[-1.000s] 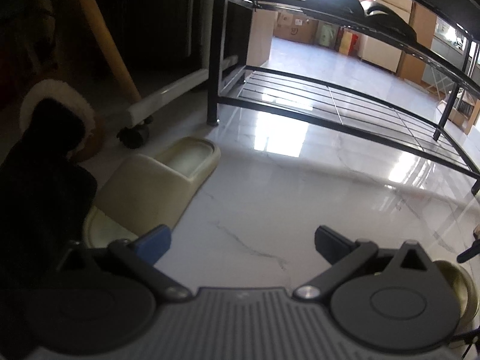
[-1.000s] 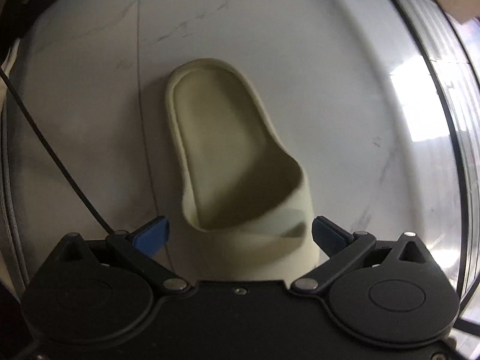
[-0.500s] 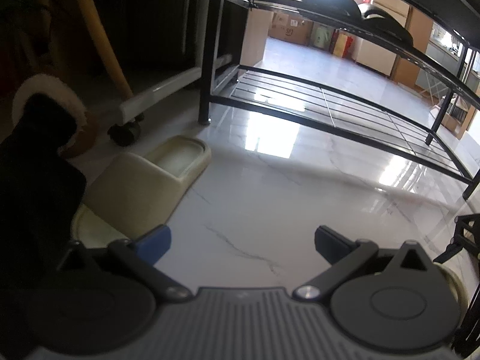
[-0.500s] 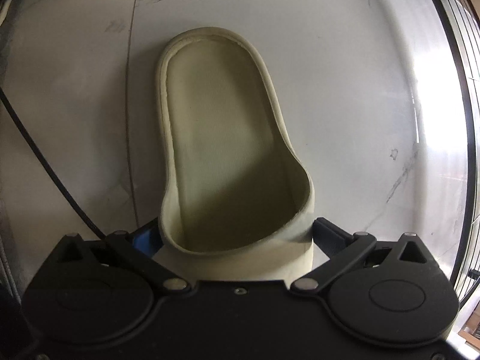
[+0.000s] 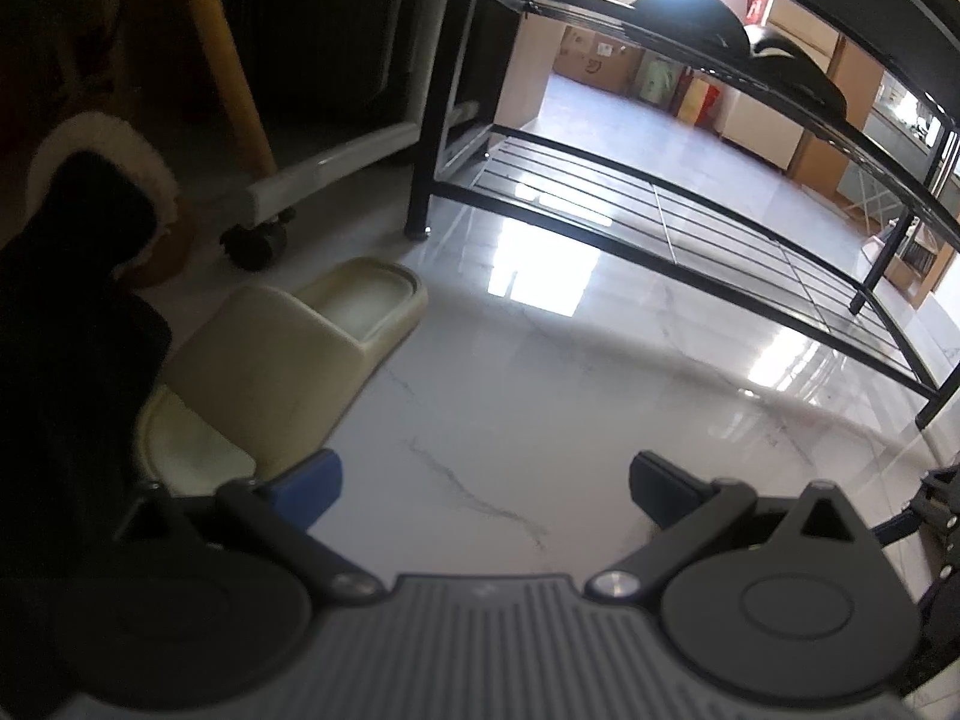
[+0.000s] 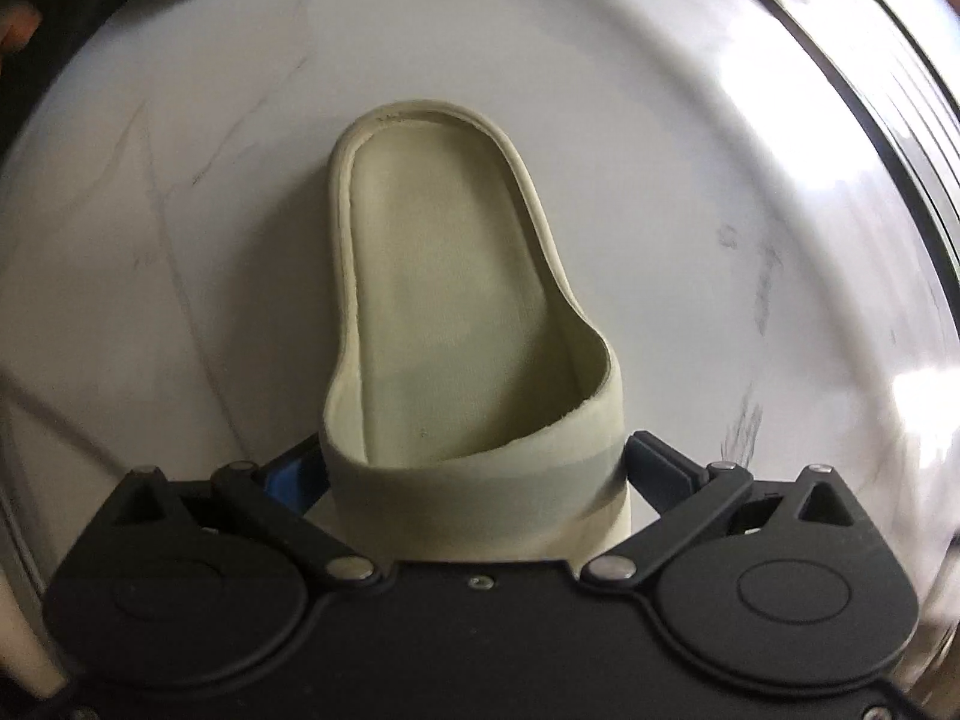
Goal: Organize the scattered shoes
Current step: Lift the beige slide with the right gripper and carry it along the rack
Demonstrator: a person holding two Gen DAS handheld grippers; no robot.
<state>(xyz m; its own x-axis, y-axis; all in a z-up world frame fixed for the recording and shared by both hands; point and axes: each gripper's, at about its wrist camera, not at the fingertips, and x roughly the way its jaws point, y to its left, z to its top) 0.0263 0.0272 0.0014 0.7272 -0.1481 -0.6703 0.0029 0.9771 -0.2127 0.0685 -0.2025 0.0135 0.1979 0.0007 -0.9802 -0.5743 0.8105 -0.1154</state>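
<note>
Between the fingers of my right gripper (image 6: pixel 474 468) sits the strap end of a cream slipper (image 6: pixel 456 312), the blue pads pressed against both its sides, so I judge I am mid-pickup and must next lift it level toward the rack. Farther left, my left gripper (image 5: pixel 483 480) hangs with fingers wide apart and empty over the marble floor (image 5: pixel 540 408), its twin slipper (image 5: pixel 288 360) lying just beside it, short of the black shoe rack (image 5: pixel 690 222).
</note>
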